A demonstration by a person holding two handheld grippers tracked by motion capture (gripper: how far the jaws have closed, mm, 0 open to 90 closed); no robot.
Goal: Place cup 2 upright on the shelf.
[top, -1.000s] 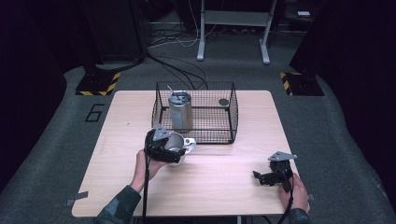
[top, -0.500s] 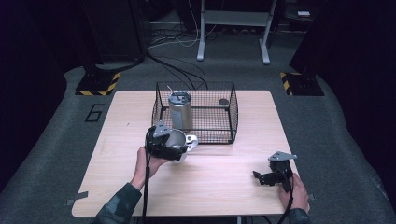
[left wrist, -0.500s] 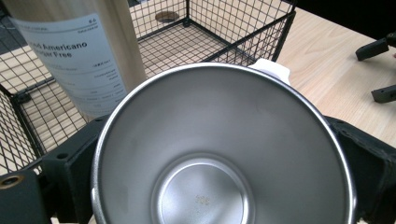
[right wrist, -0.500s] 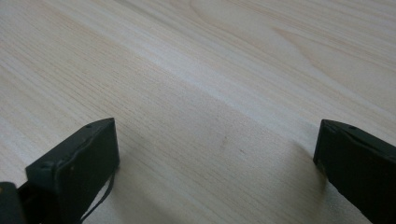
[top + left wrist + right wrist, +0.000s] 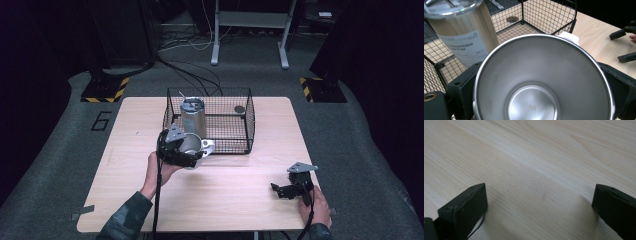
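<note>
A steel cup (image 5: 192, 144) with a white handle (image 5: 207, 147) hangs just above the table at the front left corner of the black wire basket (image 5: 248, 118). My left gripper (image 5: 186, 151) is shut on it, one jaw on each side of its wall. In the left gripper view the cup's empty inside (image 5: 541, 82) faces the camera. A tall tumbler (image 5: 191, 114) with a clear lid stands inside the basket, just behind the cup (image 5: 461, 32). My right gripper (image 5: 283, 191) rests open on the table at the front right, bare wood between its jaws (image 5: 540, 202).
A small dark disc (image 5: 239, 108) lies on the basket floor at the back right. The wooden table (image 5: 125, 130) stands on grey carpet. Cables and a metal stand's legs (image 5: 250, 30) are on the floor beyond the table.
My left gripper has moved the cup slightly up and toward the basket. The right gripper has stayed where it was.
</note>
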